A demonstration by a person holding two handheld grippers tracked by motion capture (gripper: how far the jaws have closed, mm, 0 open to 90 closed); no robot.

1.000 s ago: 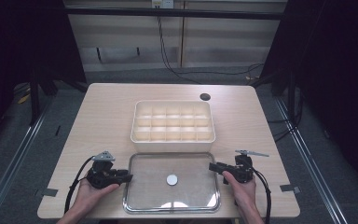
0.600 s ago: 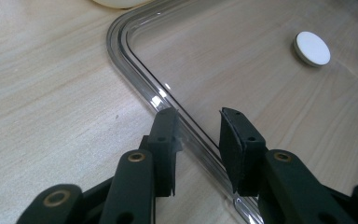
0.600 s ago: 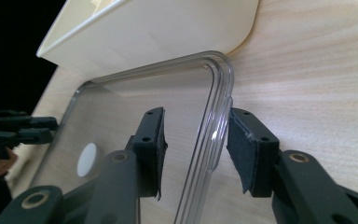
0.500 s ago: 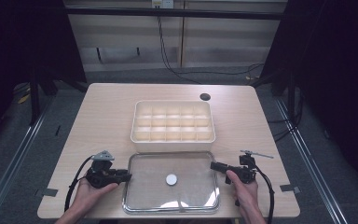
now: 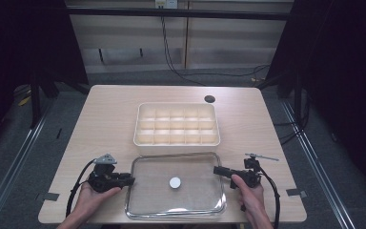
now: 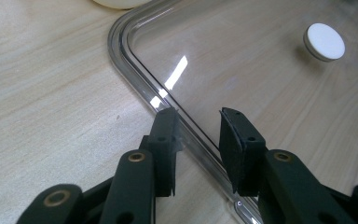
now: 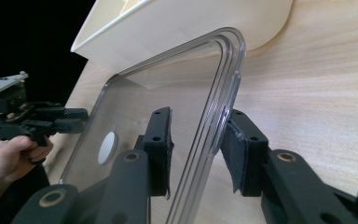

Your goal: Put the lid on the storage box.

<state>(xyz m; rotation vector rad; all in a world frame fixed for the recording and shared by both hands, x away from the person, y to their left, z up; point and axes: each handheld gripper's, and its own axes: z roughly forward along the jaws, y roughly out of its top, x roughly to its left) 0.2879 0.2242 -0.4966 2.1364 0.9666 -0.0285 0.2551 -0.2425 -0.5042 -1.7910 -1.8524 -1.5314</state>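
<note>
At the table's (image 5: pixel 109 119) near edge, the left hand-held gripper (image 6: pixel 196 123) straddles the clear rectangular plastic lid's (image 5: pixel 190 167) left rim, jaws narrowed, pads not pressing. The right hand-held gripper (image 7: pixel 196 130), jaws just closing, straddles its right rim. Beyond sits a cream compartmented plastic box (image 5: pixel 176 125).

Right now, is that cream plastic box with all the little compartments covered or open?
Open. The cream compartment box shows its bare dividers, and the clear lid lies flat on the table in front of it.
</note>
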